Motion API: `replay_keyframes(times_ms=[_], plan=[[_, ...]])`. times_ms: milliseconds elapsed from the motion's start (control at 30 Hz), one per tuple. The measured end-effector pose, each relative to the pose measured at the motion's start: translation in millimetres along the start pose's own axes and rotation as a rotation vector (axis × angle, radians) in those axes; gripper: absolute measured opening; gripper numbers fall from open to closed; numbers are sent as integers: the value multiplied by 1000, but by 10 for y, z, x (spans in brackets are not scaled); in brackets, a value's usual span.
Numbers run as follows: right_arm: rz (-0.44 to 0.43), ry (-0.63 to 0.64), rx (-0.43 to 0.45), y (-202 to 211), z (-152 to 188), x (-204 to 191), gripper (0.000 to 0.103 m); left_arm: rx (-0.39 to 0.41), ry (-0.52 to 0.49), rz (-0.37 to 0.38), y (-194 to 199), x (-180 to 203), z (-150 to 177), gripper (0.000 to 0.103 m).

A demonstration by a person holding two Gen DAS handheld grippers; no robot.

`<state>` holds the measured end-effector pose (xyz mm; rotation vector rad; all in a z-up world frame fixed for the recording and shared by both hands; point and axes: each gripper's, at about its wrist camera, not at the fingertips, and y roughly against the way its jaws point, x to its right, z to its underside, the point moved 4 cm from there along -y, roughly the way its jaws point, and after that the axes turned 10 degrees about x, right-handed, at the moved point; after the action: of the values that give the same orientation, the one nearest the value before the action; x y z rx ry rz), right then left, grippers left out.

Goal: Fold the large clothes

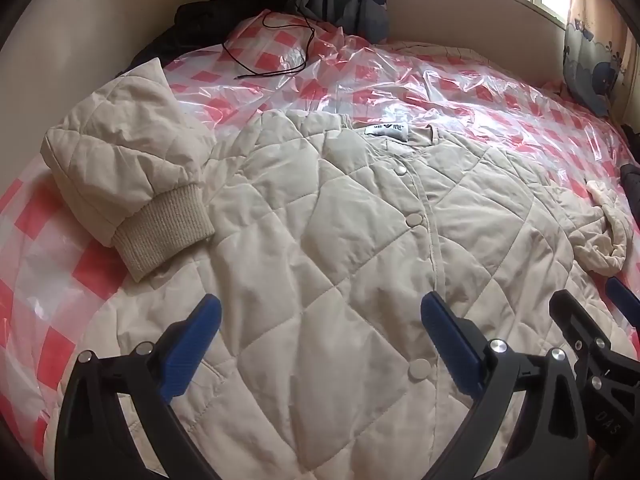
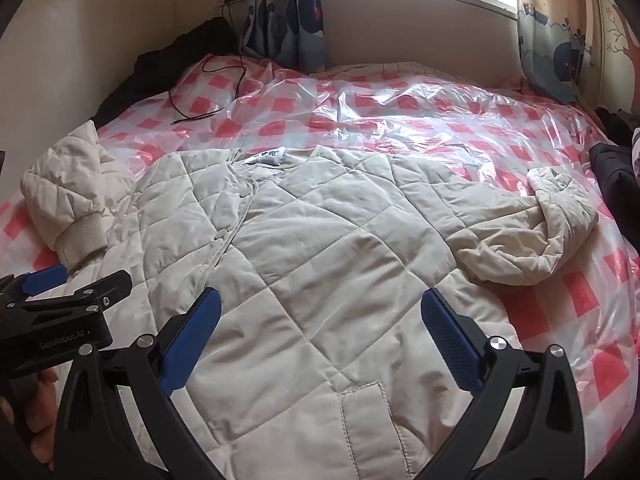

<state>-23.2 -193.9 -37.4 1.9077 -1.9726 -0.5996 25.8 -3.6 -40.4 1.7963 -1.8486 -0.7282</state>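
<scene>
A cream quilted jacket (image 1: 340, 240) lies front up on the bed, snapped shut, collar label toward the window; it also shows in the right wrist view (image 2: 320, 260). Its left sleeve (image 1: 132, 184) is bent back, ribbed cuff (image 1: 168, 228) toward me. Its right sleeve (image 2: 552, 232) is bunched at the right. My left gripper (image 1: 320, 320) is open and empty above the jacket's lower front. My right gripper (image 2: 320, 312) is open and empty above the jacket's right half. Each gripper shows at the edge of the other's view.
The bed is covered by a red-and-white checked plastic sheet (image 2: 400, 108). A black cable (image 1: 272, 52) lies on it at the far left. Dark clothing (image 2: 180, 52) is piled in the far left corner and more (image 2: 612, 176) at the right edge. Curtains (image 2: 288, 16) hang behind.
</scene>
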Motion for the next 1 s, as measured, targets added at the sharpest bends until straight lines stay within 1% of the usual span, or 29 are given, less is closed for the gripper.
replay_keyframes(times_ms=[733, 1000], plan=[[28, 7, -24, -58, 43, 30, 97, -30, 10, 28, -86, 95, 27, 96], [46, -35, -35, -105, 20, 218, 97, -41, 25, 55, -156, 211, -33, 96]])
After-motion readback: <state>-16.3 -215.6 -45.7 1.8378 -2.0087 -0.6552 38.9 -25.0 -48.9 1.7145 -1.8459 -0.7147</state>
